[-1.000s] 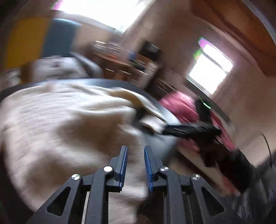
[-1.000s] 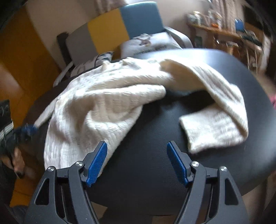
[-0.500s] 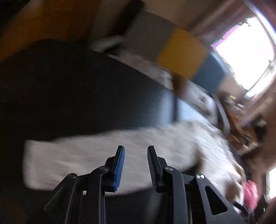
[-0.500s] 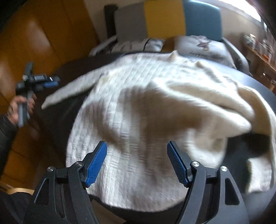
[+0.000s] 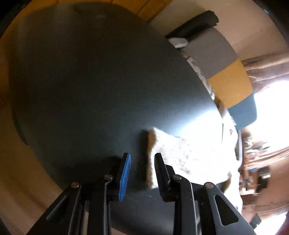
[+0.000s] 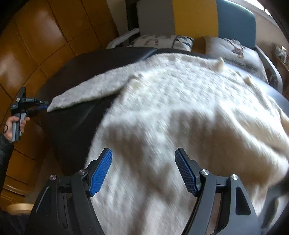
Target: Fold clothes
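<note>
Sweater: I saw a cream knit sweater (image 6: 189,117) spread over most of the dark round table (image 5: 81,81), one sleeve (image 6: 90,90) reaching toward the table's left edge.
Left gripper: my left gripper (image 5: 141,168) pointed down at the sleeve's cuff end; jaws partly apart, cuff edge lying between them, pads not pressing it.
Right gripper: my right gripper (image 6: 143,170) hung over the sweater's body near the table's near edge, jaws spread wide, nothing pinched.
Left wrist view only: bare table top left of the cuff; sweater washed out by window glare.
Right wrist view only: whole garment, plus the left gripper and the hand (image 6: 17,124) holding it off the left edge.
Background: grey, yellow and blue chair (image 6: 180,16) behind the far edge.
</note>
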A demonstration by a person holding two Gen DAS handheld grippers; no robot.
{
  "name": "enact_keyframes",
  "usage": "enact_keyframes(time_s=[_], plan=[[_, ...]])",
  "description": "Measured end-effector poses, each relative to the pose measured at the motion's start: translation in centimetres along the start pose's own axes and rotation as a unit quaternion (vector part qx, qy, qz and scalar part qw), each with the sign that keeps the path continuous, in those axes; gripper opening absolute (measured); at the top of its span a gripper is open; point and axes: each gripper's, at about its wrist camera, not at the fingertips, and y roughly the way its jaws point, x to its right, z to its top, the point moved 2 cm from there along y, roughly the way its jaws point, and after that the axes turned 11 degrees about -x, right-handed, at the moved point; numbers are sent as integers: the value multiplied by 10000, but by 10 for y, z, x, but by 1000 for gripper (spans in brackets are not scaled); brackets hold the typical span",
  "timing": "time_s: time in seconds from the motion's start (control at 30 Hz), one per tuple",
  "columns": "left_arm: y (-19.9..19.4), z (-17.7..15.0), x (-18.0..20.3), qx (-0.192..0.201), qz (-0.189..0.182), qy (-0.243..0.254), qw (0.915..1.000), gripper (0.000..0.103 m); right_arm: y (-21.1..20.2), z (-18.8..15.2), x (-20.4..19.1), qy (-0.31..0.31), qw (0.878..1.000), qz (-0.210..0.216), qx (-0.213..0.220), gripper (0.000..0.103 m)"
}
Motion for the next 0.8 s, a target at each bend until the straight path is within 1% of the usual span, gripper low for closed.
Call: enact_keyframes(time_s=[0.07,0.2,0.33,0.4,0.43,0.53,0.57,0.6,0.63,0.67,0.7,0.73,0.77,0.8], plan=[[6,2,0,-33,-158,-117,9998,27,4,15,-12,-169,9998,38,25,75],[15,5,6,-99,-138,-22,9999,27,16,43,-37,-635,9979,95,-5,75],[16,3,4,-19,-249,-156,9996,26,34,87,-60,-1230,9923,142,34,75],[18,2,7,67,-267,7,9996,20,49,116,-69,-1489,9888,-37,38,75],[20,0,9,88,-168,112,9998,6,57,131,-73,-1574,9875,-94,36,75],[18,-11,22,520,251,439,9974,4,86,169,-87,-1729,9849,-67,-93,75],[12,-16,30,837,405,631,9937,4,96,178,-94,-1792,9836,-15,-180,75],[4,-21,40,1188,561,838,9878,4,106,186,-100,-1855,9823,37,-266,75],[-4,-29,54,1533,741,1164,9785,4,117,193,-107,-1920,9807,23,-376,75],[-12,-36,68,1873,924,1511,9662,4,129,197,-114,-1978,9788,-84,-524,75],[-19,-44,83,2209,1104,1855,9511,4,142,198,-119,-2023,9767,-202,-683,75],[-22,-50,94,2354,1219,2158,9398,4,153,199,-124,-2053,9748,-273,-827,75],[-19,-53,103,2367,1323,2457,9307,4,163,197,-127,-2079,9728,-332,-969,77],[-12,-59,116,2292,1577,2843,9175,4,171,196,-130,-2128,9712,-439,-981,82]])
